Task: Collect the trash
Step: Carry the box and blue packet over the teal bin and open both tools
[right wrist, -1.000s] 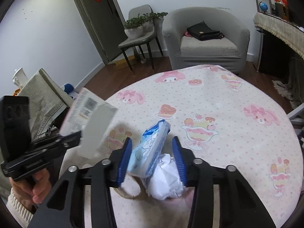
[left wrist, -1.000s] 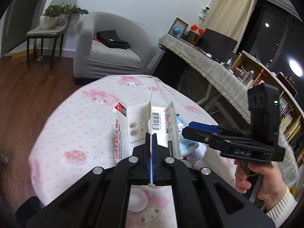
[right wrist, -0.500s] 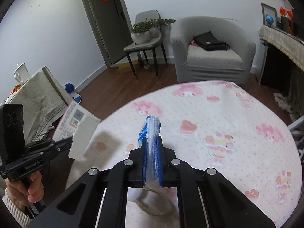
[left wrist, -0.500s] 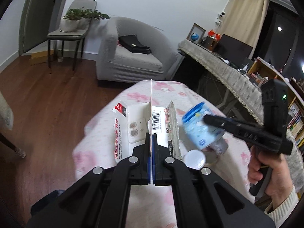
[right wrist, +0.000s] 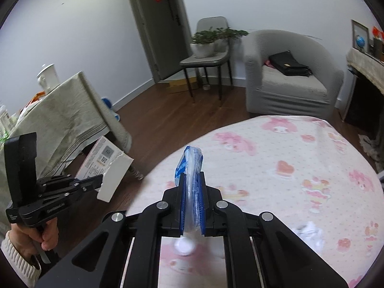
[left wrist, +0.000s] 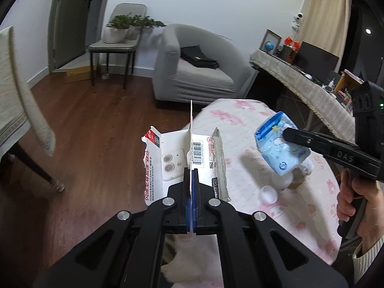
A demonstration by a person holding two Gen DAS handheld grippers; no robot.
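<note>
Trash in hand: I have two pieces up off the round table (right wrist: 300, 158): a torn card package (left wrist: 177, 158) and a blue plastic wrapper (right wrist: 190, 165).
Left gripper (left wrist: 191, 180): clenched on the card package, which stands on edge between the pads, its long axis running straight out ahead of the fingers, over the table's near edge and the wood floor beside it.
Right gripper (right wrist: 192, 192): clamped tight on the blue wrapper, which stands upright and pokes forward past the fingertips, above the table's near side.
Trash left on the table: a white cap (right wrist: 184, 245) lies just below my right fingers; a crumpled white wad (right wrist: 310, 236) sits to its right, near the table's rim.
Key relation: both leftovers lie under and to the right of the right gripper, so that hand is nearer, but I judge both hands are full.
Bin: I see none in either view, so I cannot tell which way from the table the drop lies.
Next call: I would unload first, then return for the cap and wad.
</note>
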